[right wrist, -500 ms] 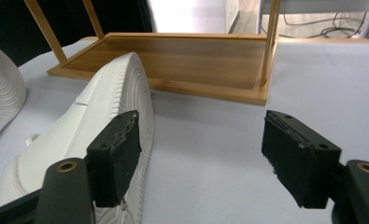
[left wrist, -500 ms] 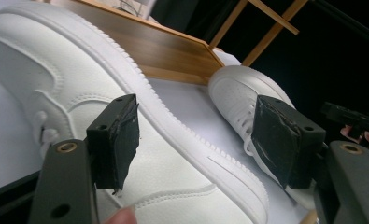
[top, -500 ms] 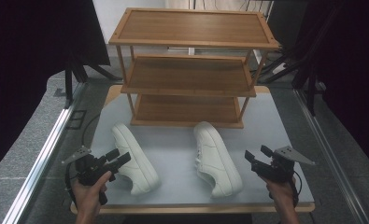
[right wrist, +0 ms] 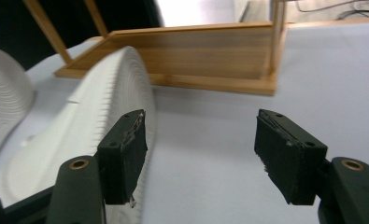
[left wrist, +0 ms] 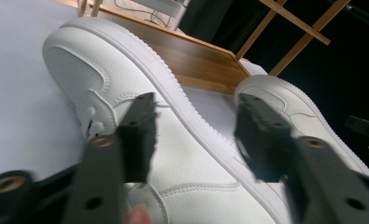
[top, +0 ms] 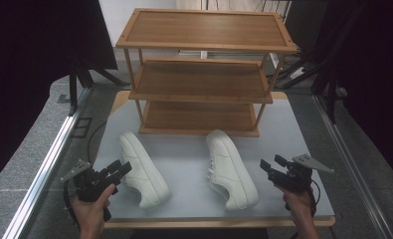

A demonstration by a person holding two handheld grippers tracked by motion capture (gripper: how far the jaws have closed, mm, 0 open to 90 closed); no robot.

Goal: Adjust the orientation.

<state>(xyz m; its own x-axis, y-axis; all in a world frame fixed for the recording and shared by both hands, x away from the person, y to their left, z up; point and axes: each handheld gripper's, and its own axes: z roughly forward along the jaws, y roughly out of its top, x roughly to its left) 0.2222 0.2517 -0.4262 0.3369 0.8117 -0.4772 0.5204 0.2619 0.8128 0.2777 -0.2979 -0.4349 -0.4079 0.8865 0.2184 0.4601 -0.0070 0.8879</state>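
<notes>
Left claw (top: pixel 118 169) spread, just beside left shoe (top: pixel 143 169) near the counter's (top: pixel 283 129) front-left corner. Right claw (top: pixel 271 164) spread, empty, beside right shoe (top: pixel 230 168). Recommend straddling the upper squarely before pinching.

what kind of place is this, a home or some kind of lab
Probably a lab or recording studio, not a home: black curtains hang on both sides, a metal rail edges the grey table, and a bare wooden rack stands as a prop.
</notes>
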